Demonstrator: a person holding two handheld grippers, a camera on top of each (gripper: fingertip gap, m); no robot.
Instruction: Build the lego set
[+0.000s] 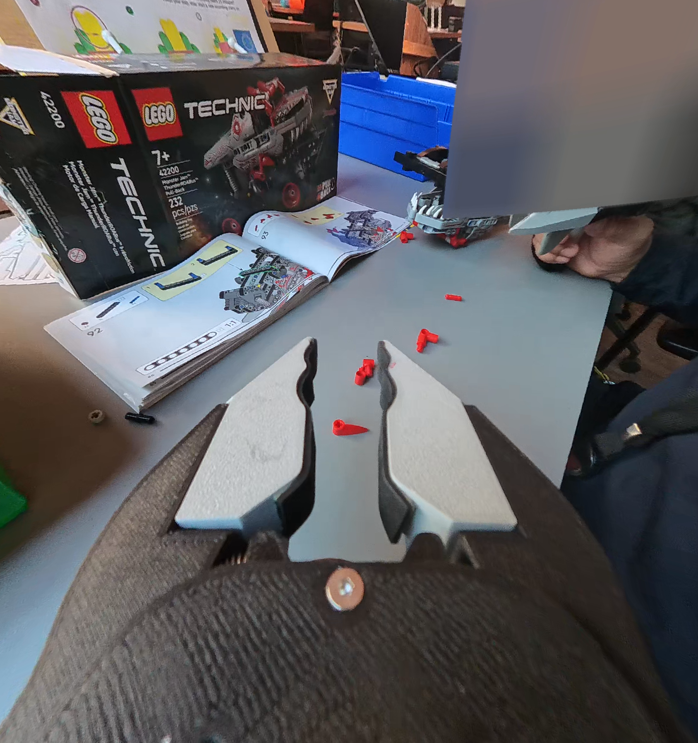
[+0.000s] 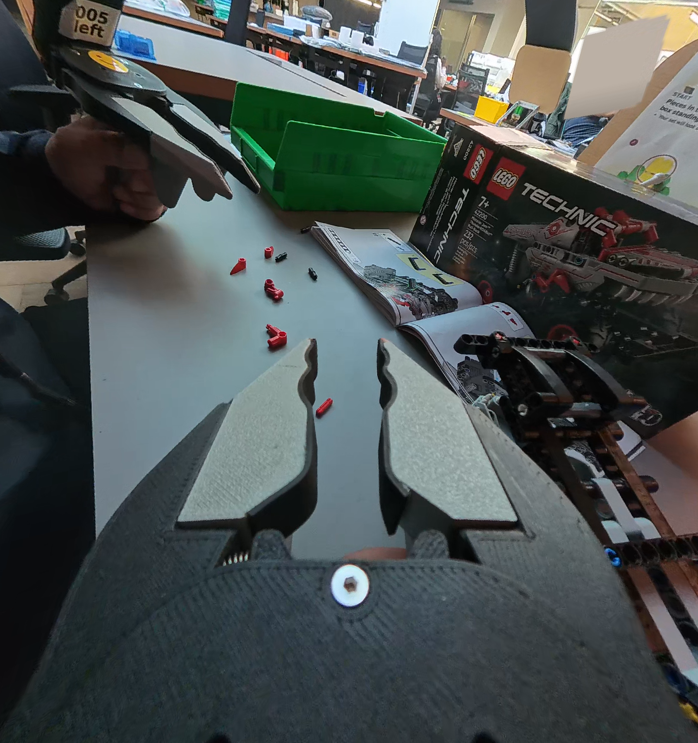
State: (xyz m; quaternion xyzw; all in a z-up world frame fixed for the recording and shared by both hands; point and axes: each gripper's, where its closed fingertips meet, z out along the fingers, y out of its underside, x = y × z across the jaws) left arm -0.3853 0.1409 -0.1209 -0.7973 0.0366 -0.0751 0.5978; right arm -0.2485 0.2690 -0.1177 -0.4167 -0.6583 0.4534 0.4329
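Note:
In the left wrist view my left gripper is open and empty, low over the grey table. A red tooth piece lies between its fingers. A red connector lies just past the tips and another red connector lies to the right. In the right wrist view my right gripper is open and empty, with a red pin on the table between its fingers. The partly built black model stands close on its right. Two black pins lie farther off.
The set's box stands behind the open instruction booklet. A green bin and a blue bin sit at the table's ends. A black pin and a tan bush lie by the booklet. The table edge runs along the right. There is about 20 cm between the tips of the two grippers. About 8 cm separates my left fingertips from the red connector.

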